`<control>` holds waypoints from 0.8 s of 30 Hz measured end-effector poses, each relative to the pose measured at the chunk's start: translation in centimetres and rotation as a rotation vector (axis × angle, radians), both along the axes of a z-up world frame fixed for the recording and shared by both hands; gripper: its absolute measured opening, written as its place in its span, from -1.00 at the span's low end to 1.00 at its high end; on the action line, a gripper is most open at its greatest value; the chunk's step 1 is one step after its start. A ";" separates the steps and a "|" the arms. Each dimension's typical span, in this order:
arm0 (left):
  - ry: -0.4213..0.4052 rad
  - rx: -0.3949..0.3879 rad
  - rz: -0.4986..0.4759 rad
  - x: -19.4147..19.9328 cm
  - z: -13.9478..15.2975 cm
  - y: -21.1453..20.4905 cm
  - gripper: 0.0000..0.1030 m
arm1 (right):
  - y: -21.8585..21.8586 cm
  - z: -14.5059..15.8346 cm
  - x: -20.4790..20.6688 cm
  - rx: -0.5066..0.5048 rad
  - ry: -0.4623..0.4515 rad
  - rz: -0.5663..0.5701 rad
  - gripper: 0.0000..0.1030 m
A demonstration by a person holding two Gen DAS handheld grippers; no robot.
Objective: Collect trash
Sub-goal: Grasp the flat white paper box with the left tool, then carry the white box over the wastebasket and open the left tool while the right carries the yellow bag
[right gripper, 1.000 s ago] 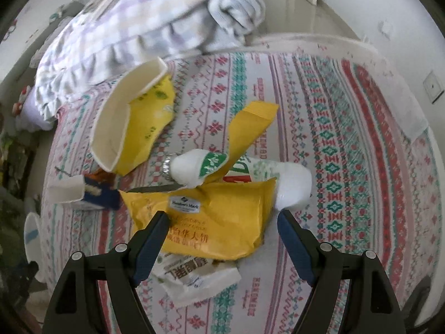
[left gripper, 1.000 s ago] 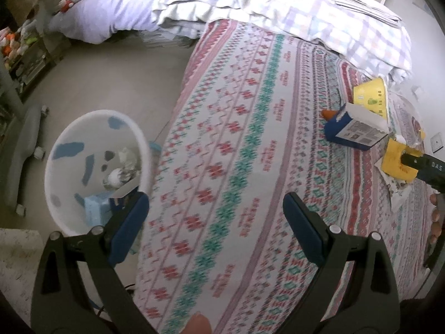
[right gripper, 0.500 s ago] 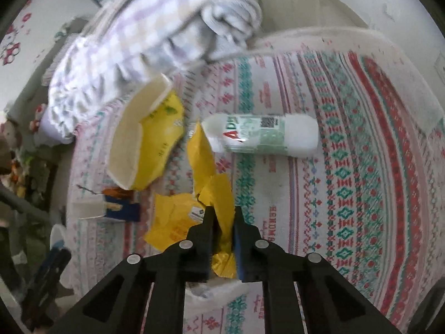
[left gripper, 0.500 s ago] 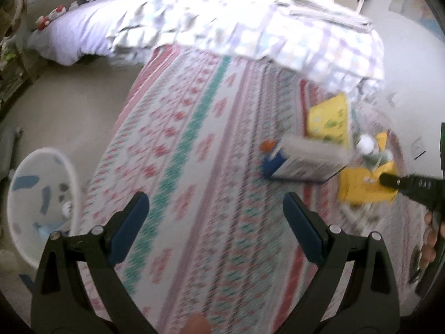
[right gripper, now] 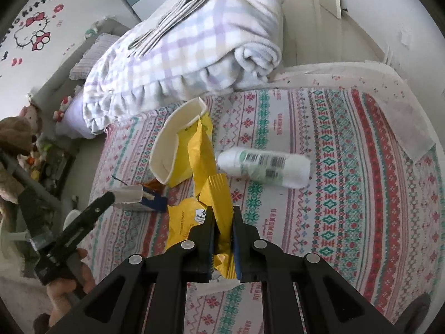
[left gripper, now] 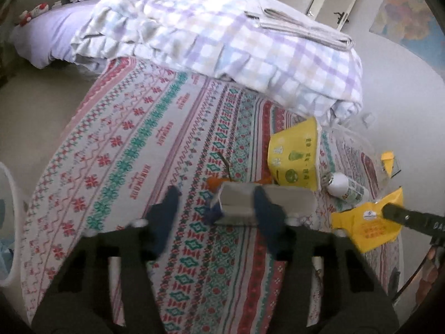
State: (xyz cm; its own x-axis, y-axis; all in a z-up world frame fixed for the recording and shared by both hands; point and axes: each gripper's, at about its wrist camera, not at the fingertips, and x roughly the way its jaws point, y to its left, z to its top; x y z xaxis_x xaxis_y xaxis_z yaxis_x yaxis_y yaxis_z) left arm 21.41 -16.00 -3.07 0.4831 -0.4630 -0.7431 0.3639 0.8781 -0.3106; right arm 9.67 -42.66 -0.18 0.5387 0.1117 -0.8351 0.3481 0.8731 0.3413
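R gripper (right gripper: 222, 239) is clamped on the yellow wrapper (right gripper: 214, 194), mid-bed, partly lifted; thin, crinkly, light, so pinch a bunched fold. L gripper (left gripper: 214, 211) jaws have just been closing, half-open round the blue carton (left gripper: 239, 203) near the bed's right edge, not yet touching; stiff, light, take its sides.

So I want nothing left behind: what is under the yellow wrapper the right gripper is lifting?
Below the yellow wrapper, pinched in the right gripper, a scrap of white packaging peeks out on the patterned bedspread. The gripper and wrapper hide the rest.
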 end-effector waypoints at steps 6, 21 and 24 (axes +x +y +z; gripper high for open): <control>-0.016 -0.006 0.013 -0.5 0.7 -0.1 -0.72 | -0.6 -0.1 0.3 0.006 -0.001 -0.023 -0.78; -0.061 0.049 0.048 -2.3 2.8 3.1 -0.81 | 0.6 2.0 -0.5 0.003 -0.060 -0.025 -0.79; -0.068 0.059 0.058 -2.7 3.2 4.2 -0.81 | 1.4 2.3 -0.4 0.006 -0.072 -0.014 -0.79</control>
State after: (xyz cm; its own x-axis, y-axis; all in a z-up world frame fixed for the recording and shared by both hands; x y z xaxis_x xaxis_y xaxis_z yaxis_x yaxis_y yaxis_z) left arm 18.74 -11.80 0.09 0.5580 -0.3894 -0.7328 0.3309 0.9142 -0.2338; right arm 9.26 -41.22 2.16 0.5988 0.1084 -0.7935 0.3351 0.8660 0.3711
